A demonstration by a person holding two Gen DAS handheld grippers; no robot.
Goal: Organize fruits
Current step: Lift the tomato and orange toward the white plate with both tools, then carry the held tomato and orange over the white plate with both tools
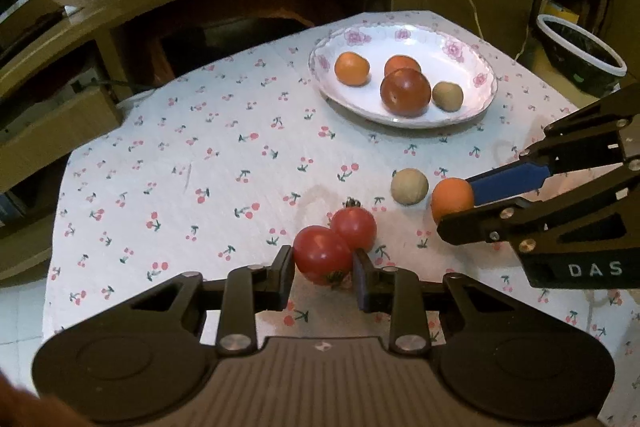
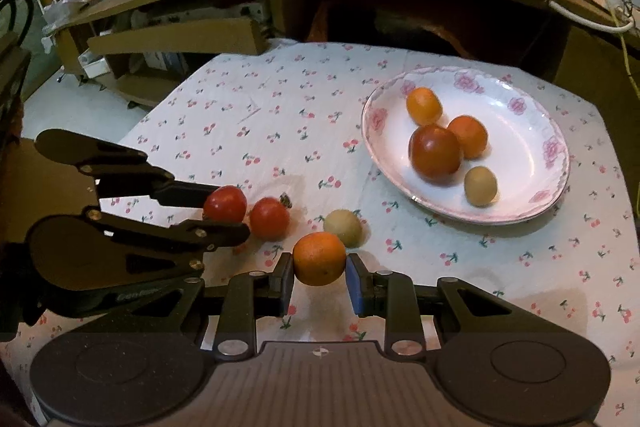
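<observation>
Left gripper [image 1: 323, 269] pinched nearer round red tomato [image 1: 322, 254] at widest girth, low over cherry-print tablecloth [image 1: 224, 163]. Right gripper [image 2: 319, 277] clamped small orange citrus [image 2: 319, 258] likewise. We judged tomato soft, slick, bruisable; citrus firmer. Flower-rimmed white plate [image 2: 554, 147] sat well apart.

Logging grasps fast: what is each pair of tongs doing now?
Left tongs: closed on a red tomato.
Right tongs: closed on an orange fruit.
</observation>
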